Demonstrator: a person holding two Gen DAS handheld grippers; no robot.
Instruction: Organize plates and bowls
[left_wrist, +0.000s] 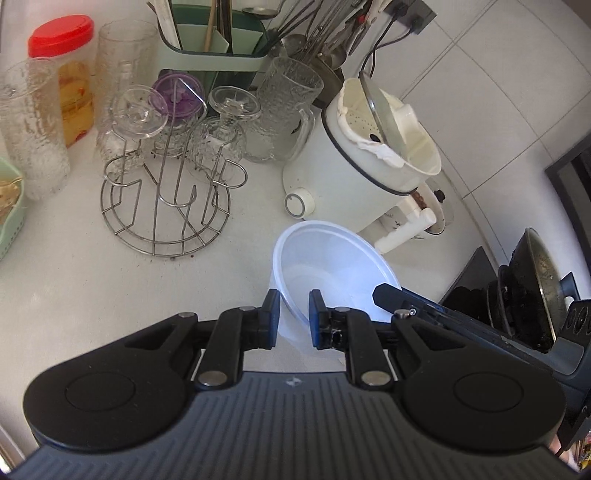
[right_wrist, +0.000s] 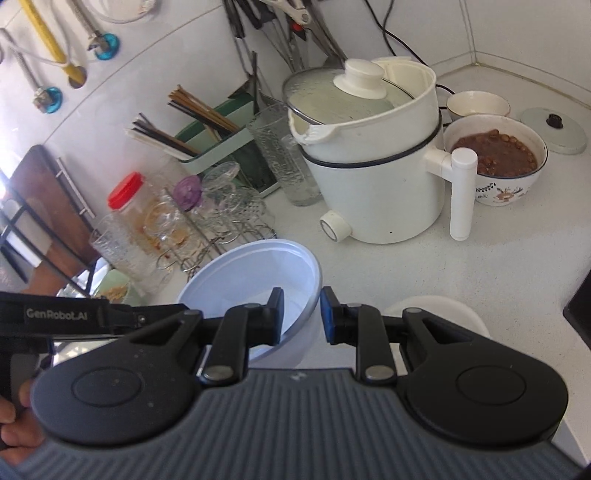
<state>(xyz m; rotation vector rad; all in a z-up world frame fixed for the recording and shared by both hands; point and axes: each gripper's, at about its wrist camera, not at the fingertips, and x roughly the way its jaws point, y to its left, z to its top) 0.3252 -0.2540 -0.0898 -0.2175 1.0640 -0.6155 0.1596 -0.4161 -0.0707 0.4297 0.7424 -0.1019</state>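
Above the white counter (left_wrist: 74, 295), beside the cream electric pot (right_wrist: 376, 177), a translucent plastic bowl (left_wrist: 332, 266) hung tilted, each gripper, left (left_wrist: 293, 314) and right (right_wrist: 302, 314), clamped on opposite rims, probably sharing its flimsy weight.

A green dish (left_wrist: 9, 206) is cut by the left edge; the white dish (right_wrist: 443, 310) hides behind the gripper.

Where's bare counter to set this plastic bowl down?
Bare counter lies in front of the wire rack, and more lies right of the white cooker, before the flowered bowl. The back, around the glasses and utensil holder, is crowded.
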